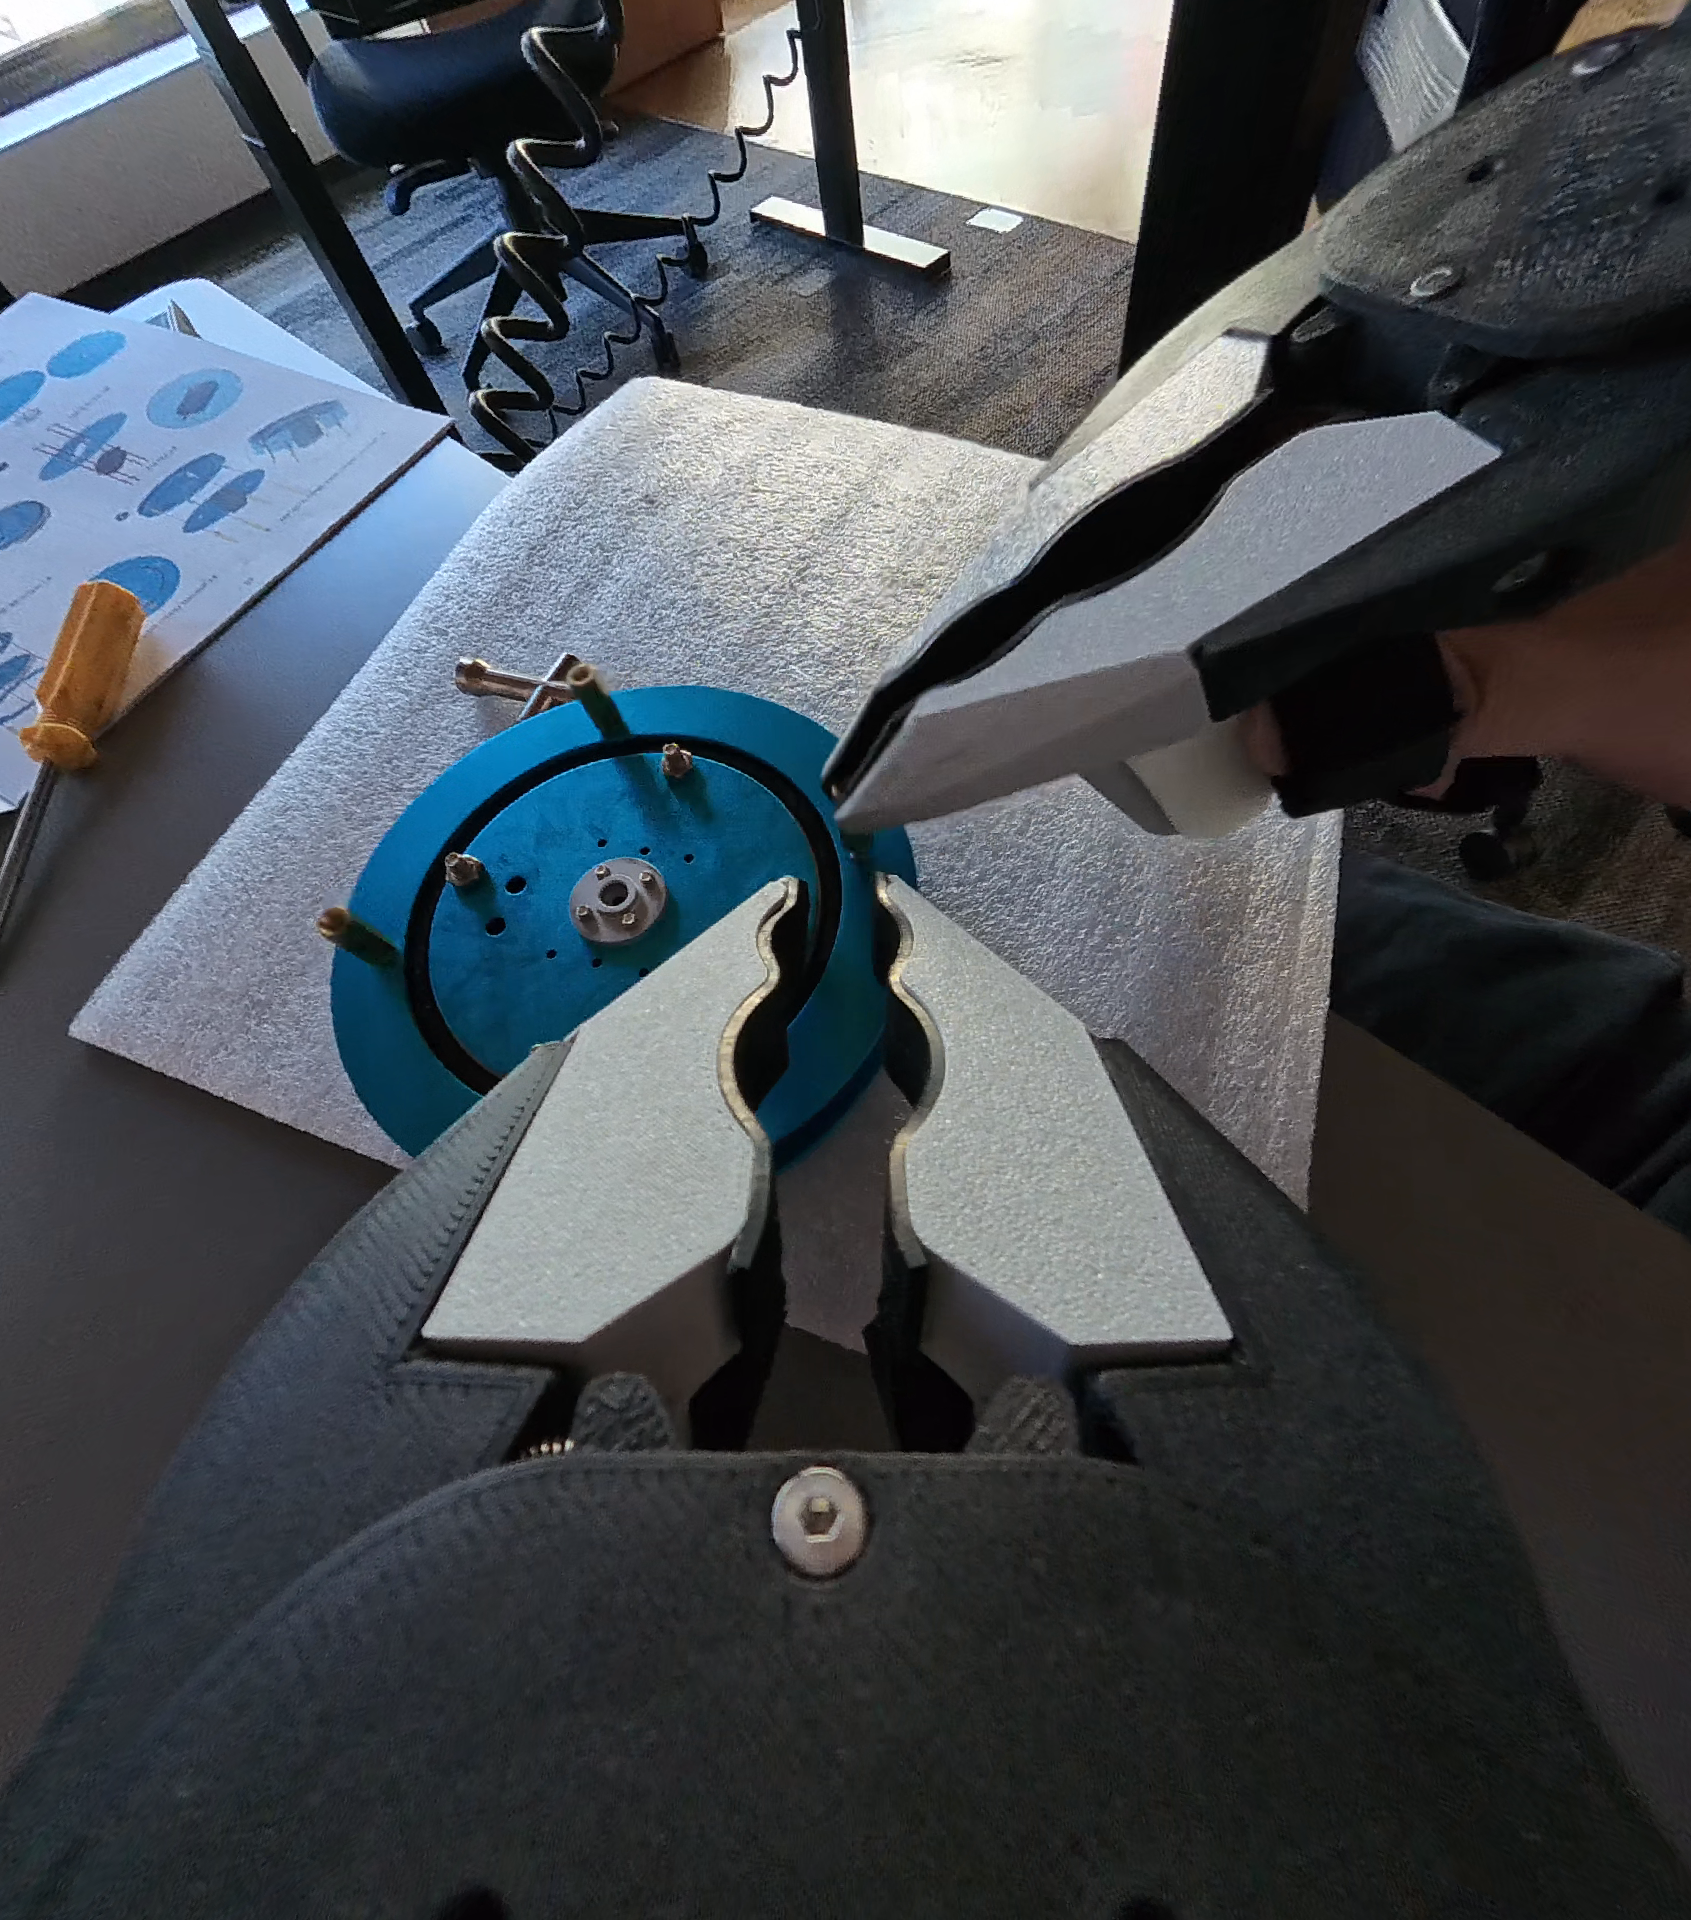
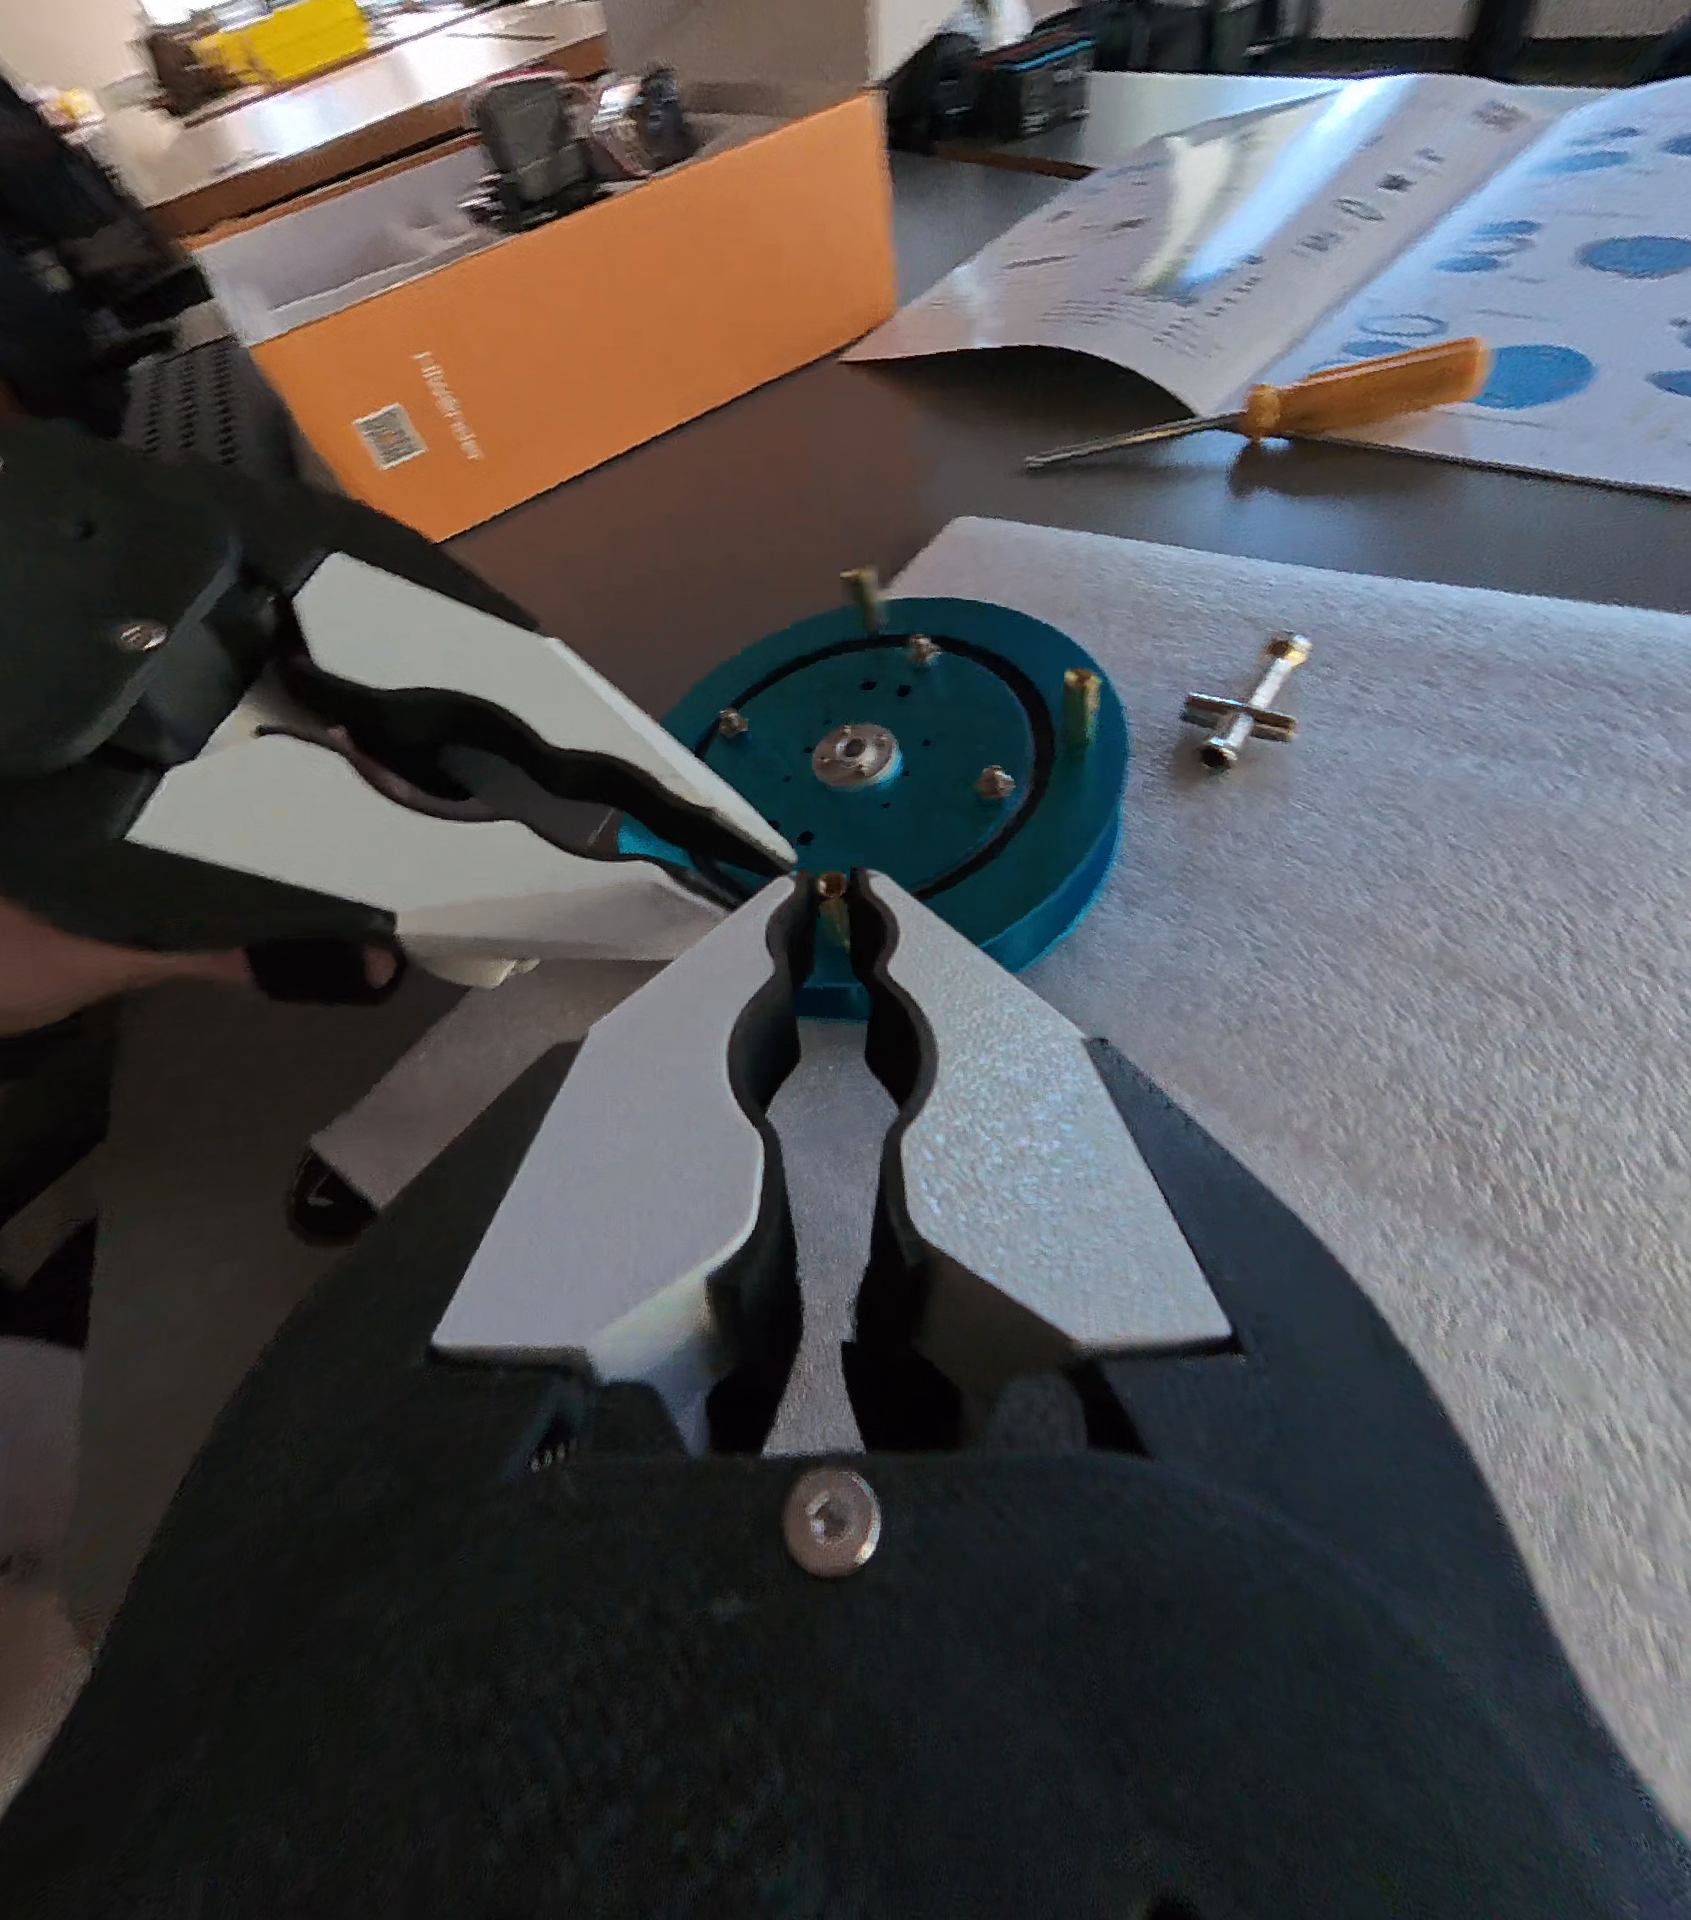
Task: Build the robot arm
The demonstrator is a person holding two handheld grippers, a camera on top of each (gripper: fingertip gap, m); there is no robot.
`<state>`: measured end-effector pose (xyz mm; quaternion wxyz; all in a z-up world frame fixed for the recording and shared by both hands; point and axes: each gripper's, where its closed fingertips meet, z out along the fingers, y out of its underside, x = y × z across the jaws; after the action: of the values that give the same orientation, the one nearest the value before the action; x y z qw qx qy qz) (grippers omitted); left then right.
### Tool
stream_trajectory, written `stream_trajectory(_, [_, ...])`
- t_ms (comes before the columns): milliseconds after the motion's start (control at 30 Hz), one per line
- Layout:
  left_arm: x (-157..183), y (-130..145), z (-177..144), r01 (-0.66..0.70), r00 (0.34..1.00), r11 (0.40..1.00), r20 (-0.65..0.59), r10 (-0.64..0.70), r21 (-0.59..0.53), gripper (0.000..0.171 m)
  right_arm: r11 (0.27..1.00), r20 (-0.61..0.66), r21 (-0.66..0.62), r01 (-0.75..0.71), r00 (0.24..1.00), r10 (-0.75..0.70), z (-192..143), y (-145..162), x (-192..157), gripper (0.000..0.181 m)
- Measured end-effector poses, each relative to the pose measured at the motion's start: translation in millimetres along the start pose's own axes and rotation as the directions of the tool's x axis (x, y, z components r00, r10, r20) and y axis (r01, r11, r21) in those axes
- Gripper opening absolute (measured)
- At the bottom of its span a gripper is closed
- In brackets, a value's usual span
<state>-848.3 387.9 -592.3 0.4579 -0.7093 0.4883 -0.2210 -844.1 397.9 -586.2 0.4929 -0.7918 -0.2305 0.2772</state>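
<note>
A blue disc (image 1: 550, 904) with a black ring groove and a grey centre hub (image 1: 617, 902) lies on a white foam sheet (image 1: 716, 540). Brass standoffs (image 1: 597, 696) stand up from it. My left gripper (image 1: 841, 888) is closed on the disc's near rim, one finger over the top face. In the right wrist view it (image 2: 784, 862) comes in from the left onto the disc (image 2: 934, 738). My right gripper (image 2: 830, 883) is shut on an upright brass standoff (image 2: 830, 906) at the disc's near edge. It shows in the left wrist view (image 1: 836, 800) coming from the upper right.
A cross-shaped metal wrench (image 2: 1246, 712) lies on the foam beside the disc. A yellow-handled screwdriver (image 1: 72, 686) lies on the dark table (image 1: 93, 1247) by a printed sheet of blue diagrams (image 1: 93, 468). An orange box (image 2: 592, 332) stands behind. An office chair (image 1: 467, 94) is beyond the table. It is some 11 centimetres from my right tips to the cross-shaped metal wrench (image 2: 1246, 712).
</note>
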Motion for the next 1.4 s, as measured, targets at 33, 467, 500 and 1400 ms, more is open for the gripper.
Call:
stream_trajectory(33, [0,0,0,-0.005,1.0,1.0,0.003,0.005,-0.001,0.01,1.0,-0.049,0.008,-0.024,0.999,0.024,-1,0,4,0.005])
stream_trajectory(467, [1,3,-6,0.063,0.997,0.998,-0.039,-0.063,-0.008,0.013,0.994,0.229,0.108,0.001,0.973,-0.025,-16,-16,-7,0.022])
stream_trajectory(500, [-1,2,-7,0.07,0.997,0.998,-0.04,-0.07,-0.004,0.013,0.995,0.221,0.084,0.055,0.972,-0.072,-18,-14,-3,0.022])
stream_trajectory(1400, [-6,7,-2,0.059,0.998,0.998,-0.036,-0.06,-0.028,0.011,0.532,0.591,-0.379,0.757,0.64,-0.49,-2,2,-2,0.005])
